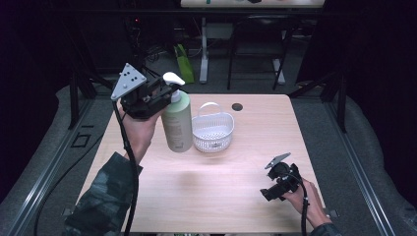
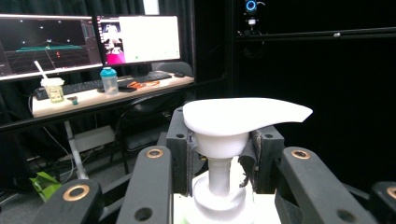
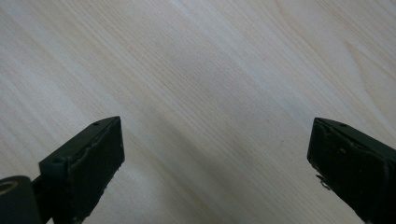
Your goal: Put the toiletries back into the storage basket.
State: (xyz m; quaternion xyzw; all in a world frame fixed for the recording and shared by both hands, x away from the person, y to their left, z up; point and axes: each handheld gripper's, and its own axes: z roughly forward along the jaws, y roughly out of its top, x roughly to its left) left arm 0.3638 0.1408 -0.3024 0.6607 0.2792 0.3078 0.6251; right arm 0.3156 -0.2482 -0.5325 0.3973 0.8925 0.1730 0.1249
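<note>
A pale green pump bottle (image 1: 177,123) with a white pump head (image 2: 243,116) stands upright at the left of the wooden table (image 1: 221,206). My left gripper (image 1: 169,96) is shut on the bottle's neck just under the pump head, with its pads (image 2: 180,154) pressing on either side of the collar. The bottle's base looks slightly off the table. A white perforated basket (image 1: 212,130) with a bail handle sits just right of the bottle. At the front right, my right gripper (image 1: 268,193) stands open low over bare wood, with nothing between its pads (image 3: 93,163).
A small dark round hole cover (image 1: 237,106) lies behind the basket. Black frame rails run along both sides of the table. Beyond the bottle, a desk (image 2: 93,95) carries monitors, a keyboard and cups. A green bag (image 1: 184,61) sits on the floor behind.
</note>
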